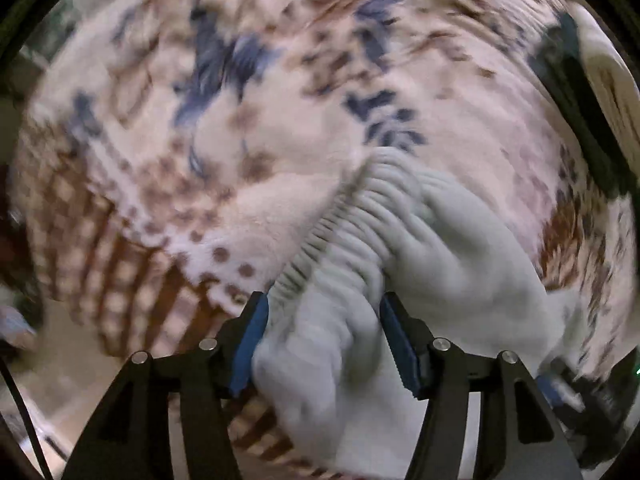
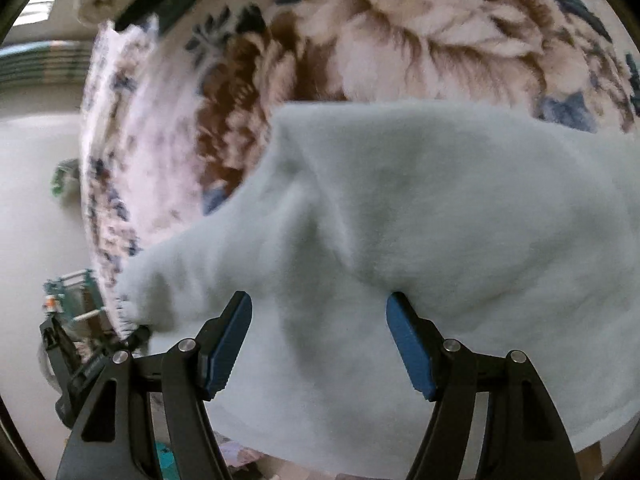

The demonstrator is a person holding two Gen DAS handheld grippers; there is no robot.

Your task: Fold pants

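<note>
Pale grey-blue fleece pants point(image 1: 460, 240) lie on a floral blanket point(image 1: 240, 120). Their ribbed elastic waistband point(image 1: 352, 224) runs up from my left gripper point(image 1: 324, 320), which points down at it. A bunched fold of the pants fills the gap between its blue pads and touches both. In the right wrist view the pants point(image 2: 440, 200) spread wide over the blanket point(image 2: 400, 40). My right gripper point(image 2: 318, 308) hangs just above them with its jaws wide apart and nothing pinched. The left wrist view is blurred.
The blanket's edge point(image 2: 104, 200) drops off at the left, with pale floor point(image 2: 32, 200) beyond. Small clutter and black gear point(image 2: 76, 340) sit low on the left. A dark bar point(image 1: 580, 120) crosses the upper right of the left wrist view.
</note>
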